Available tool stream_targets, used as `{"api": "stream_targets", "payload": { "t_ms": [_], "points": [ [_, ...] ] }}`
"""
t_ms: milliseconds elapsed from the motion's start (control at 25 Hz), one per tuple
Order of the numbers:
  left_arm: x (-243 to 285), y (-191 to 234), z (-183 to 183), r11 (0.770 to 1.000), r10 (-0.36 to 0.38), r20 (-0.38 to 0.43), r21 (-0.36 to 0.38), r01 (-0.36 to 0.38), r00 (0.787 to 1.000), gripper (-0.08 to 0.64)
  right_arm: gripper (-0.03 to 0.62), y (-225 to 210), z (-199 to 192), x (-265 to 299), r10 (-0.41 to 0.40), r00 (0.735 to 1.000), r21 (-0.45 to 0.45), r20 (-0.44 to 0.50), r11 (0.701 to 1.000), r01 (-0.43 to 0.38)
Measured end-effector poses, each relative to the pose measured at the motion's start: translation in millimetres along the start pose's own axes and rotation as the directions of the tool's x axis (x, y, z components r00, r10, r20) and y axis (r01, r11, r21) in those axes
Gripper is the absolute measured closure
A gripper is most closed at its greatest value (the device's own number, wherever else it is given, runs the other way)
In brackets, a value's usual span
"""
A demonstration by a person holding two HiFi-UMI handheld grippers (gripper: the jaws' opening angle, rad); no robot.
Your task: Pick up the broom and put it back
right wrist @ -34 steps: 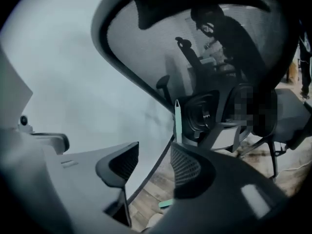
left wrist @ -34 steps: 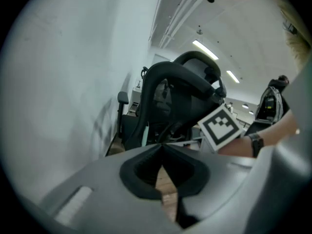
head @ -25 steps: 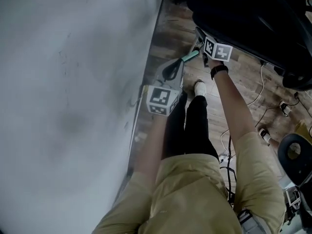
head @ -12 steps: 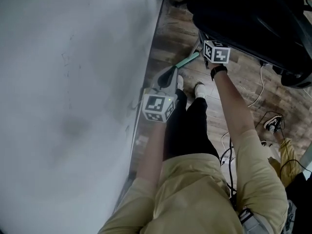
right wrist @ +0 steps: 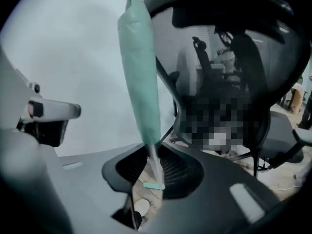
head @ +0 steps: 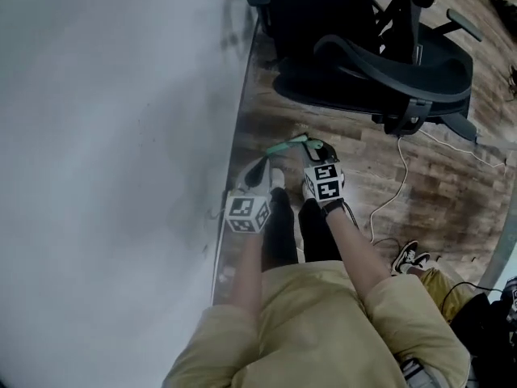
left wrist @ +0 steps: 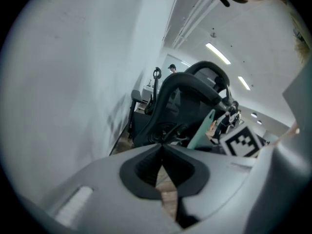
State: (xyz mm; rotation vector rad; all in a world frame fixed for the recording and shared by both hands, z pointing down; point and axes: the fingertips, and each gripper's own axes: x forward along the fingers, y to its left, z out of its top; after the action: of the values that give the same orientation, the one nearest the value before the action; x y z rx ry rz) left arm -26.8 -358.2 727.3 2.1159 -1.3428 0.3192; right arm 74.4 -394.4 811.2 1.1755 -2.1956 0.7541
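One broom [head: 284, 145], one office chair [head: 380, 63], two claws [left wrist: 161, 147] [right wrist: 152, 155].

The pale grey wall [head: 113, 136] closes the whole left side; the left gripper [head: 265, 165] sits near its foot. Ahead, the black mesh office chair [head: 380, 63] with its spreading base blocks the way, leaving only 1 narrow strip of bare wood-plank floor [head: 271, 121] between it and the 2 grippers. The mint-green broom handle [right wrist: 141, 67], clamped in the right gripper [head: 311, 146], juts toward the chair. Rightward the floor lies open, crossed by 1 thin white cable [head: 402, 164]. Beneath the grippers stand the person's black-trousered legs [head: 284, 226].
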Motion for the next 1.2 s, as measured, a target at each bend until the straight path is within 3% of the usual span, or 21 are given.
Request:
{"api": "stream_targets", "payload": {
  "t_ms": [160, 280, 400, 560, 800, 920, 1080, 1200],
  "points": [
    [-27.5, -21.1, 50.0, 0.999, -0.007, 0.065, 0.048, 0.004, 0.998, 0.560, 0.505, 16.2, 65.9, -73.0, -0.028, 0.991, 0.014, 0.132, 1.000, 0.027],
    [-46.6, -44.3, 97.2, 0.995, -0.026, 0.129, 0.102, 0.013, 0.991, 0.560, 0.505, 25.4, 117.6, -124.3, -0.062, 0.967, 0.029, 0.249, 0.998, 0.057],
    [-62.8, -64.3, 139.3, 0.986, -0.039, 0.189, 0.169, 0.006, 0.981, 0.560, 0.505, 46.2, 164.1, -169.7, -0.044, 0.936, -0.052, 0.349, 0.996, 0.066],
    [-84.4, -75.4, 186.4, 0.955, -0.019, 0.249, 0.291, -0.056, 0.968, 0.560, 0.503, 73.5, 226.4, -221.3, 0.006, 0.884, -0.154, 0.467, 0.985, 0.074],
    [-138.8, -83.0, 256.3, 0.948, 0.009, 0.352, 0.296, -0.120, 0.936, 0.560, 0.502, 108.6, 288.3, -274.4, 0.078, 0.806, -0.213, 0.586, 0.975, 0.061],
    [-159.2, -78.6, 275.2, 0.939, 0.053, 0.402, 0.292, -0.183, 0.914, 0.560, 0.503, 121.3, 301.8, -280.0, 0.116, 0.793, -0.223, 0.598, 0.974, 0.025],
    [-187.5, -71.7, 282.2, 0.934, 0.123, 0.487, 0.238, -0.267, 0.865, 0.560, 0.503, 139.6, 300.5, -273.4, 0.195, 0.783, -0.252, 0.590, 0.966, -0.051],
    [-210.7, -73.9, 269.7, 0.925, 0.206, 0.537, 0.164, -0.341, 0.818, 0.560, 0.503, 158.1, 297.9, -272.2, 0.308, 0.759, -0.327, 0.574, 0.936, -0.132]
  ]
}}
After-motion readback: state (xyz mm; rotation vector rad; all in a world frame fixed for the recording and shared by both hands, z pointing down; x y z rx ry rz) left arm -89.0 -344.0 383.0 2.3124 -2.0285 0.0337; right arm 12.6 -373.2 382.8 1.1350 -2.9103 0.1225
